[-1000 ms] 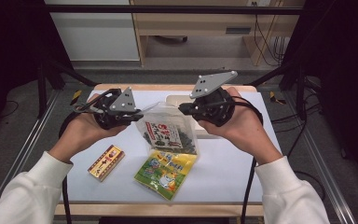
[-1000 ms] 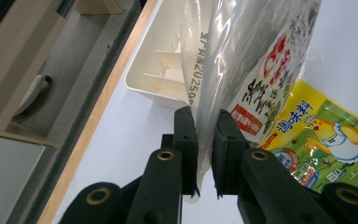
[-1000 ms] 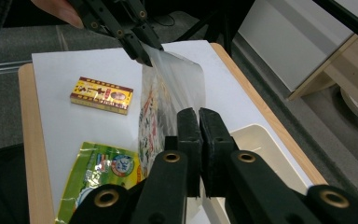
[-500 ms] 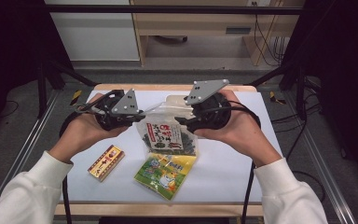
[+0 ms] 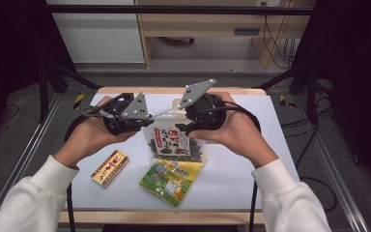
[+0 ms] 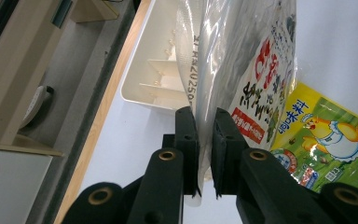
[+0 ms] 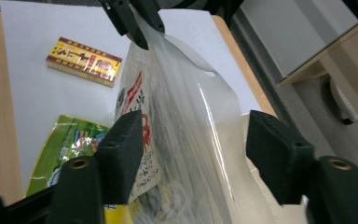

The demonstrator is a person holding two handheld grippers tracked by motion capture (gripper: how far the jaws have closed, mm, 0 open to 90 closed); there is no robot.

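A clear bag of dark seaweed snack (image 5: 174, 142) with a red and white label hangs above the table between both hands. My left gripper (image 5: 157, 116) is shut on the bag's top edge; in the left gripper view its jaws (image 6: 205, 121) pinch the clear film (image 6: 242, 60). My right gripper (image 5: 186, 127) is at the bag's other side. Its jaws (image 7: 193, 135) stand open around the bag (image 7: 182, 116) with gaps at both pads, and they have just been closing a little. The left gripper (image 7: 137, 23) shows at the top of the right gripper view.
A green and yellow snack packet (image 5: 171, 176) lies flat under the bag, with a yellow and red box (image 5: 109, 167) to its left. A white compartment tray (image 6: 154, 79) sits at the far edge of the white table top (image 5: 251, 164).
My right gripper has moved left and down toward the left gripper and its jaws now straddle the bag. The left gripper has kept still with its grip on the bag.
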